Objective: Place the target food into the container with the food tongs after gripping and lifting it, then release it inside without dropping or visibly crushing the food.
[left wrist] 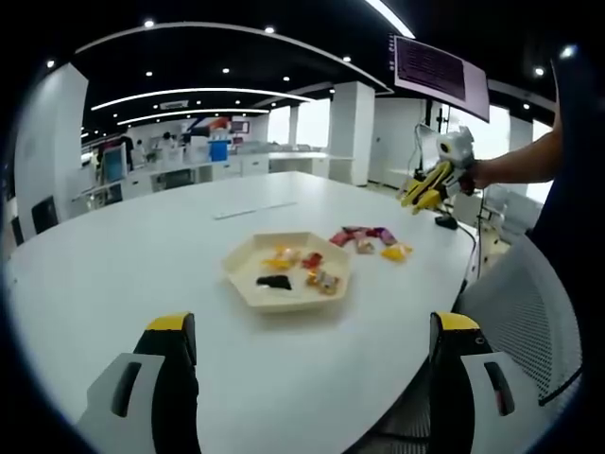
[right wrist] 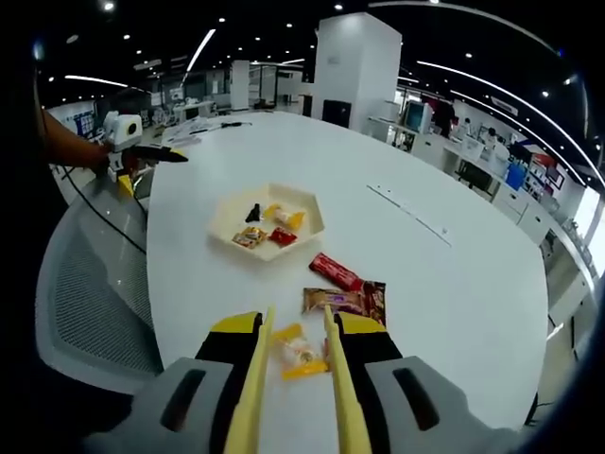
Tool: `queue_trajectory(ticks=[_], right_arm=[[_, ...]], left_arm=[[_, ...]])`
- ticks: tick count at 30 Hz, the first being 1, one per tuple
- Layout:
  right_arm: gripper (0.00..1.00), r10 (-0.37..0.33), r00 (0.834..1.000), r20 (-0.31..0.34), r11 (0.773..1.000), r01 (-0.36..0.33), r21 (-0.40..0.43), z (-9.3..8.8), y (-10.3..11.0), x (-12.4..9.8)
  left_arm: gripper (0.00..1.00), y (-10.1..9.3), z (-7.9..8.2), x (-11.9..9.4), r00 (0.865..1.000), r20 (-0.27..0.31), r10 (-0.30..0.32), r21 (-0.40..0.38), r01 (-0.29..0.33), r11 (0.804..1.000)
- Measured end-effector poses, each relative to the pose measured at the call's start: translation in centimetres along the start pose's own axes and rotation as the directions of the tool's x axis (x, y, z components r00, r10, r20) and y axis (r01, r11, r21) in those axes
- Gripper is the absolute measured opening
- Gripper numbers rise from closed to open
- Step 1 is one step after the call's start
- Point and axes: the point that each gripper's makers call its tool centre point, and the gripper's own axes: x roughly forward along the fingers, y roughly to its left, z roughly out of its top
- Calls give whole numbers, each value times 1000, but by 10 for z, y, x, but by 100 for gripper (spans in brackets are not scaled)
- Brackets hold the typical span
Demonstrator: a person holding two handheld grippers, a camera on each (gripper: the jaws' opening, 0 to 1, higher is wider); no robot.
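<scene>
In the right gripper view, the right gripper, carrying yellow tongs, hovers over a yellow wrapped candy lying on the bench between the parted tong tips (not yet pinched). The hexagonal tray lies straight ahead. The left gripper hangs spread, farther off.

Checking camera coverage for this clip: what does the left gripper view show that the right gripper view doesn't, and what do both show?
Left gripper view alone: its own gripper, jaws wide apart and empty, low over the table; a wall screen.

Right gripper view alone: the tongs in the right gripper, their tips either side of a yellow candy; whether they touch it is unclear.

Both: the tray with candies, the loose wrappers beside it, the chair.
</scene>
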Motion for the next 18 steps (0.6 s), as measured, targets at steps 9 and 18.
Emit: queue_trajectory(ticks=[9,18], right_arm=[[29,16,1000,-14,1000,-17,-7,-7,4,4],[29,41,999,-32,999,-42,-17,-21,10,10]], left_arm=[[100,1,-1,0,1000,-1,4,-1,-4,1000],[100,1,-2,1,1000,-7,3,-2,-3,1000]])
